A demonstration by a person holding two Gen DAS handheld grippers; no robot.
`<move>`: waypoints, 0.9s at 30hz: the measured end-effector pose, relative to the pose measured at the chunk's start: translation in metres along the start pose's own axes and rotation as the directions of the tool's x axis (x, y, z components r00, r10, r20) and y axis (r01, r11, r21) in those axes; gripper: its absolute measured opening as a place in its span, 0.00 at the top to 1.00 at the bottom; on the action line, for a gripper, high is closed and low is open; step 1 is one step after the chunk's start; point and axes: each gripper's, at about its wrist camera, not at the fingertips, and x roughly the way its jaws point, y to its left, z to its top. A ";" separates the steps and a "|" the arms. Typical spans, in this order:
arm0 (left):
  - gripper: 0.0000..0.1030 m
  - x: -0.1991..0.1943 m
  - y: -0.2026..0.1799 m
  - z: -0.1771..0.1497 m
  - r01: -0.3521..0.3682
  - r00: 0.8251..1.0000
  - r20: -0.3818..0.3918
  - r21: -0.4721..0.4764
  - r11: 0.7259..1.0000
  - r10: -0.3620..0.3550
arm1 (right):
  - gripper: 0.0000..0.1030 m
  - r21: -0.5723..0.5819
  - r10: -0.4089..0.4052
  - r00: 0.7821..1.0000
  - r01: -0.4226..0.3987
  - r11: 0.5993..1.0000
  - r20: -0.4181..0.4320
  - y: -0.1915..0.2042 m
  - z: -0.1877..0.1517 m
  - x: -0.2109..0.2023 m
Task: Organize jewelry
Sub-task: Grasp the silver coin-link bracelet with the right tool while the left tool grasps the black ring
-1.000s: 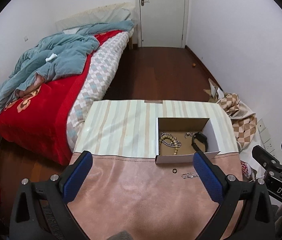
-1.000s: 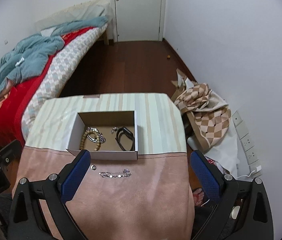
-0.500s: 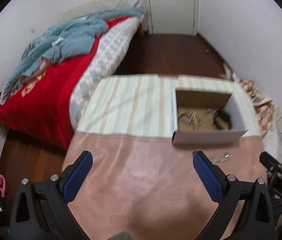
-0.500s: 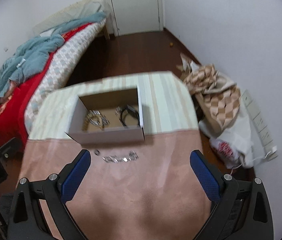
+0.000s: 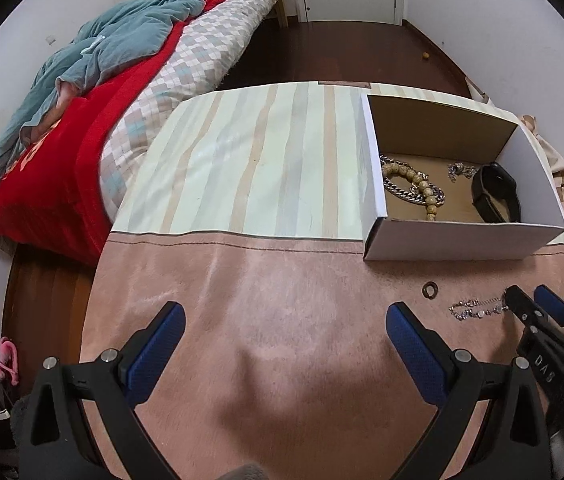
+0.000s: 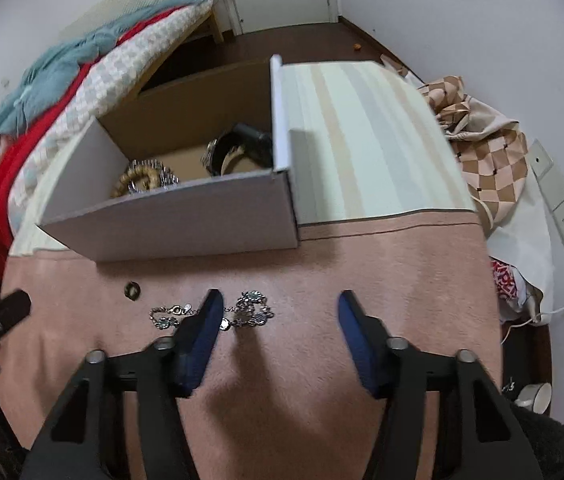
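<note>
Silver chain bracelet lies on pink velvety cloth; right tool agape.

Both wrist views doorward, box shared

The left claw hangs low over the tabletop with its two blue-padded fingers spread wide and nothing between them. The right claw is also spread apart, tilted down close to the tabletop, with its left blue pad lying across the silver chain bracelet and its other finger well clear to the right. In the left wrist view the right claw shows at the right edge, its black tip touching the bracelet's end.
</note>
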 end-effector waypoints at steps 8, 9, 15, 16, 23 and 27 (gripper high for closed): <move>0.01 0.008 -0.013 0.002 0.070 0.997 -0.012 0.017 0.997 -0.070 | 0.97 0.002 -0.003 1.000 0.003 1.000 0.023 -0.001 -0.010 -0.006; 0.01 0.009 -0.017 0.001 0.089 0.996 -0.017 0.019 0.996 -0.089 | 0.97 0.026 -0.003 1.000 0.002 1.000 0.028 -0.007 -0.011 -0.012; 0.02 0.021 -0.044 0.001 0.203 0.978 -0.048 0.046 0.978 -0.201 | 0.97 0.110 -0.020 0.998 0.014 0.994 0.060 -0.042 -0.017 -0.041; 0.03 0.023 -0.051 0.001 0.210 0.977 -0.051 0.057 0.976 -0.207 | 0.97 0.116 -0.028 0.998 0.021 0.993 0.060 -0.046 -0.017 -0.043; 0.28 0.033 -0.078 0.001 0.224 0.974 -0.068 0.101 0.969 -0.217 | 0.97 0.134 -0.044 0.998 0.037 0.990 0.053 -0.060 -0.017 -0.044; 0.51 0.038 -0.080 0.001 0.228 0.972 -0.084 0.098 0.969 -0.221 | 0.97 0.137 -0.047 0.997 0.039 0.990 0.057 -0.062 -0.017 -0.044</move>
